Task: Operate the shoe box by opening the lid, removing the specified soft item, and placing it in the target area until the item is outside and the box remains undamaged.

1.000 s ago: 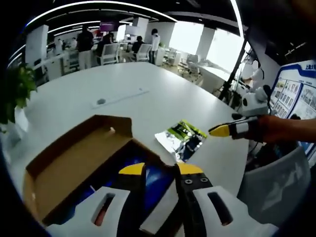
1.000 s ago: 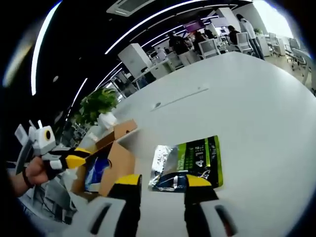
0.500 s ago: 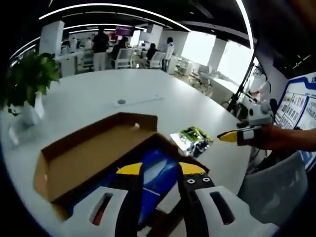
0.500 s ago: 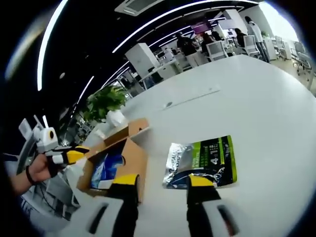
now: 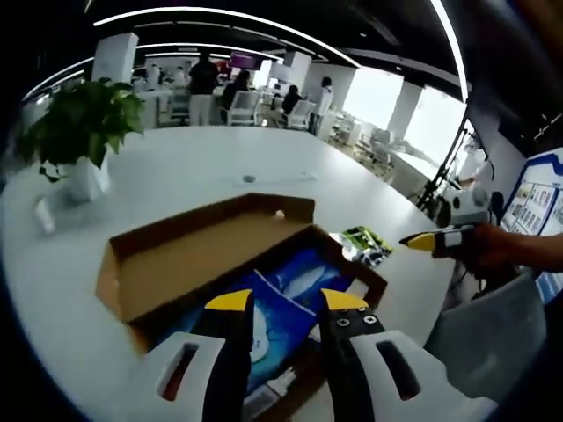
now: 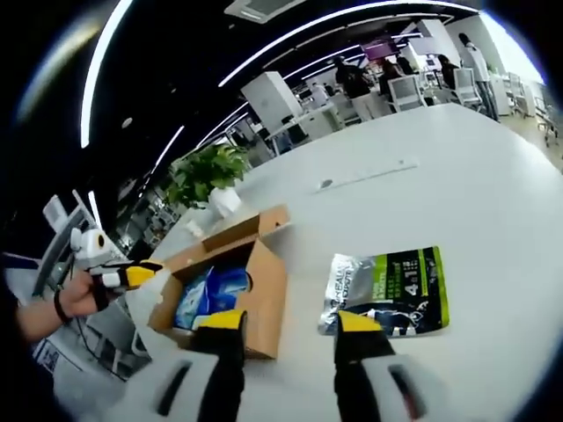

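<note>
On the broad white worktop (image 5: pixel 202 176) the brown cardboard shoe box (image 5: pixel 220 264) lies open, a blue soft packet (image 5: pixel 264 308) inside; the silver-and-green foil pouch (image 6: pixel 391 286) lies beside it. Both the left tool (image 5: pixel 286 303) and right tool (image 6: pixel 293 323) hang open, empty; judging so, retreat gently without bumping the lid.

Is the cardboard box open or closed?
Open. In the left gripper view the box has its lid folded back flat, and a blue package shows inside it. The right gripper view shows the same.
</note>
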`<state>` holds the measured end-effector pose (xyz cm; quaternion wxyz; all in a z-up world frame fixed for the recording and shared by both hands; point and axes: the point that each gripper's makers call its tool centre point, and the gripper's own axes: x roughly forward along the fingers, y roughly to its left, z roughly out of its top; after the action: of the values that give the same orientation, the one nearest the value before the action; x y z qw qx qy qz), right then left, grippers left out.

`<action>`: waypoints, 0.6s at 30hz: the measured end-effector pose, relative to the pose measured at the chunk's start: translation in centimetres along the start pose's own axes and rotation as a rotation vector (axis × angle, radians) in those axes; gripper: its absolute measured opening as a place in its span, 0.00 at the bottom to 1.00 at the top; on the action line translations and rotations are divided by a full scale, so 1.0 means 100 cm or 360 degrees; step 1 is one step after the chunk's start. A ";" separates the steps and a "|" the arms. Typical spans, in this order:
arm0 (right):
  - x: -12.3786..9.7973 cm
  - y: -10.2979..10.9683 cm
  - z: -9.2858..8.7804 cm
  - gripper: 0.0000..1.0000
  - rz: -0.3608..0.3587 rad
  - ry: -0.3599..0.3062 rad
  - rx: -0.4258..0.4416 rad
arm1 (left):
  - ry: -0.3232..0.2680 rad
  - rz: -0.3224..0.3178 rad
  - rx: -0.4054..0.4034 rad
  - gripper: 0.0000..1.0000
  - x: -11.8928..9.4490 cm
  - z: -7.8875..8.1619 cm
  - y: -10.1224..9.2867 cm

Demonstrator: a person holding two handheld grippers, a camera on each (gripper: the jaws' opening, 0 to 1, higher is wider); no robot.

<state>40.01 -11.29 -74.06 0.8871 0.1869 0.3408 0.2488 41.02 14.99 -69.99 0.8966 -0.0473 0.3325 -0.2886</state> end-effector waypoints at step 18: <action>0.021 0.062 -0.020 0.39 0.0149 0.0073 -0.0126 | -0.0031 0.0180 -0.0146 0.34 -0.049 -0.041 0.044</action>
<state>38.01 -4.76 -73.38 0.8731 0.1617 0.3420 0.3075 37.61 21.80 -71.62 0.9116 -0.0722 0.3387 -0.2215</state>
